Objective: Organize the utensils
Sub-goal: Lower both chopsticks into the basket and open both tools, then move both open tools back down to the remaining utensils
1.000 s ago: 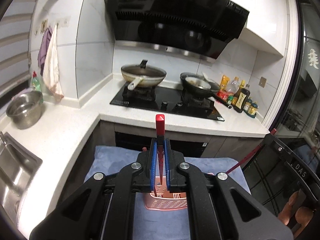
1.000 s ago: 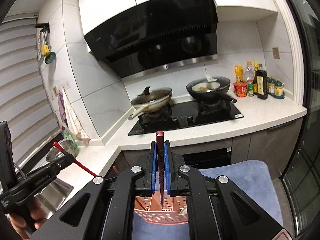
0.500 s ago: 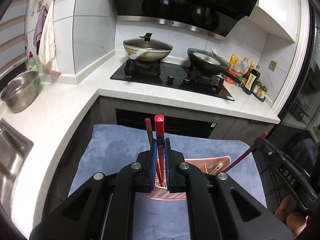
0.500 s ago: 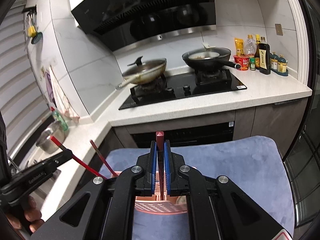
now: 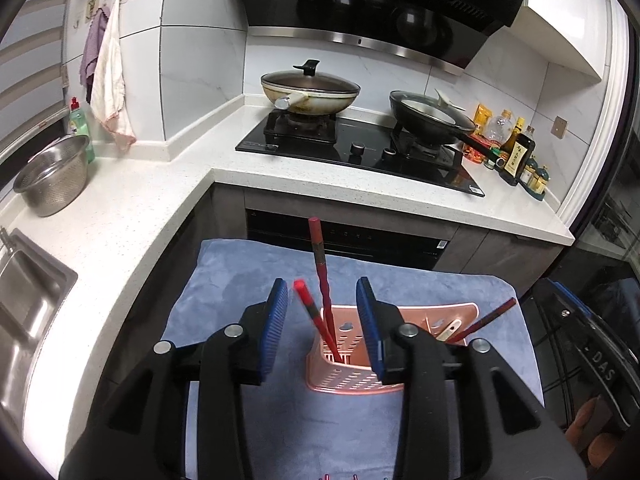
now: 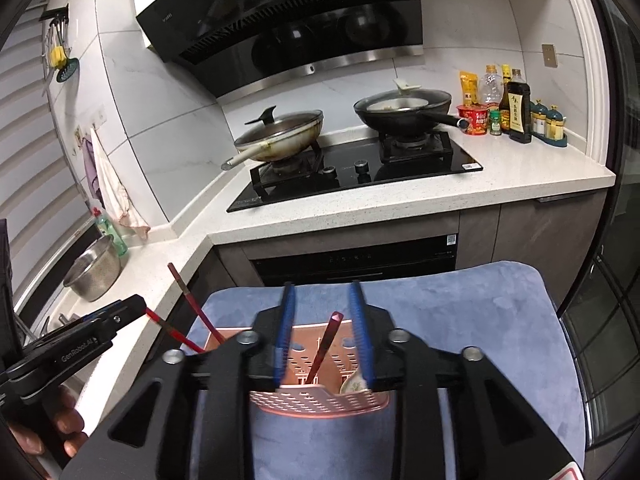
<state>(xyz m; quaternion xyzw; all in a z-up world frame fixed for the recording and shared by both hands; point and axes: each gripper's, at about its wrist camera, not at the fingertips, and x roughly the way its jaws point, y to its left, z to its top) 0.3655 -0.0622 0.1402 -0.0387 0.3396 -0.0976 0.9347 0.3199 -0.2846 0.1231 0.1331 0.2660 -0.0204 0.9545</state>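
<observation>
A pink perforated utensil basket (image 5: 352,376) stands on a blue cloth (image 5: 248,272). My left gripper (image 5: 322,304) is open just above its left compartment, where two red chopsticks (image 5: 320,264) lean. My right gripper (image 6: 322,308) is open above the basket (image 6: 320,400), and a red chopstick (image 6: 326,344) stands loose between its fingers next to a white spoon (image 6: 354,382). That chopstick also shows in the left wrist view (image 5: 486,320), on the basket's right side. The left gripper shows at the left edge of the right wrist view (image 6: 80,340).
A white L-shaped counter (image 5: 132,216) wraps behind the cloth, with a hob, two pans (image 5: 310,92), bottles (image 5: 516,152) at the right, a steel bowl (image 5: 52,176) and a sink (image 5: 24,300) at the left. An oven front sits just beyond the cloth.
Both grippers have opened and let go of their red chopsticks, which now stand in the basket. Both views have tilted down and come closer to the basket.
</observation>
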